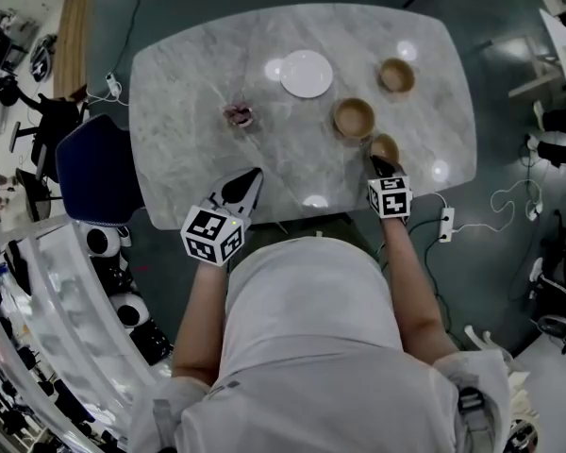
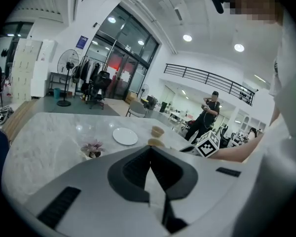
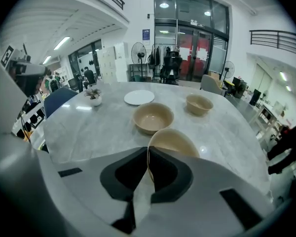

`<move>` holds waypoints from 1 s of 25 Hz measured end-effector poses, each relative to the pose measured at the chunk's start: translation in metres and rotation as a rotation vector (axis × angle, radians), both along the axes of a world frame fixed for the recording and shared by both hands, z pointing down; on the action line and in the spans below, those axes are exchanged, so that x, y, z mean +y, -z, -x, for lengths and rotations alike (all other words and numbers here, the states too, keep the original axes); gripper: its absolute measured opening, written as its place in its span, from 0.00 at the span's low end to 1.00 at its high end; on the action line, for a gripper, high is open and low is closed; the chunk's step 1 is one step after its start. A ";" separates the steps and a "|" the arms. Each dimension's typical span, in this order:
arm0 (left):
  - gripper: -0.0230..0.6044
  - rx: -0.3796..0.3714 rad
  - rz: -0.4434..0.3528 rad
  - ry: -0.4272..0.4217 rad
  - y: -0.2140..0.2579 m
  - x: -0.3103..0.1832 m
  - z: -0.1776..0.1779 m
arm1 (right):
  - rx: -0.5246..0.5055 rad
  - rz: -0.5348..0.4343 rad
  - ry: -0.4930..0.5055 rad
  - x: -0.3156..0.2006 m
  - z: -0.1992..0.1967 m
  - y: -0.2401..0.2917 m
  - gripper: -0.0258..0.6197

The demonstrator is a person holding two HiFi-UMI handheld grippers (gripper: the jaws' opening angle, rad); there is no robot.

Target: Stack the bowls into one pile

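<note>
Three tan bowls stand on the marble table (image 1: 189, 83): a far one (image 1: 396, 75), a middle one (image 1: 354, 117) and a near one (image 1: 385, 146). My right gripper (image 1: 377, 165) is at the near bowl's closest edge. In the right gripper view the jaws (image 3: 148, 152) are shut on the rim of that near bowl (image 3: 172, 142), one pad inside and one outside. The middle bowl (image 3: 153, 116) and far bowl (image 3: 199, 103) lie beyond it. My left gripper (image 1: 250, 177) hovers over the table's front edge, shut with nothing in it (image 2: 150, 149).
A white plate (image 1: 307, 73) lies at the back of the table, and a small potted plant (image 1: 238, 115) stands left of the bowls. A blue chair (image 1: 94, 168) is at the table's left side. A person stands far off in the left gripper view (image 2: 209, 113).
</note>
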State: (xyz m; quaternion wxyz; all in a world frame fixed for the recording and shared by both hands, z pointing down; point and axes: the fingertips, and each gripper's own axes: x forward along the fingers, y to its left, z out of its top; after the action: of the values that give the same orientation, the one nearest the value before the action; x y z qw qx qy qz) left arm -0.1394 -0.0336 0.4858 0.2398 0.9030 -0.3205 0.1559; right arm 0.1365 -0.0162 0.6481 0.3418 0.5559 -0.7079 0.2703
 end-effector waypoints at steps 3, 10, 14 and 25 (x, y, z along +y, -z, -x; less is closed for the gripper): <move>0.04 0.019 -0.006 -0.023 0.001 -0.004 0.008 | 0.022 -0.010 -0.025 0.002 0.005 0.009 0.08; 0.04 0.053 -0.012 -0.078 0.002 -0.012 0.033 | 0.074 -0.037 -0.048 -0.003 0.033 0.032 0.08; 0.04 0.069 -0.018 -0.101 0.003 -0.013 0.047 | 0.103 -0.059 -0.039 -0.008 0.048 0.044 0.08; 0.04 0.089 -0.014 -0.097 0.000 -0.017 0.058 | 0.148 -0.088 0.006 -0.045 0.058 0.062 0.08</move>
State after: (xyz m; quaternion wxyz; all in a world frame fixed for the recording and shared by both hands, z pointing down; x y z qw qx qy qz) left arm -0.1976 -0.0507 0.4860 0.2398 0.9251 -0.2666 0.1248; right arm 0.0783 -0.0613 0.5860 0.3692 0.5867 -0.6936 0.1960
